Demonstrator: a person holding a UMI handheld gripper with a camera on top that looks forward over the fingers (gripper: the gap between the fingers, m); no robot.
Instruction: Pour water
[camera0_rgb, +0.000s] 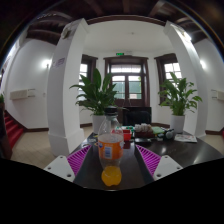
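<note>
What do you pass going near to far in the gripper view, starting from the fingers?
Gripper with fingers open, a bottle with orange liquid standing between them on the dark table → red can → potted plants → door.

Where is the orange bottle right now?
In the gripper view, the orange bottle stands on the dark table between the two fingers, just in front of the red can.

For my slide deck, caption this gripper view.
Open gripper with a bottle of orange liquid standing between its jaws on a dark table.
</note>
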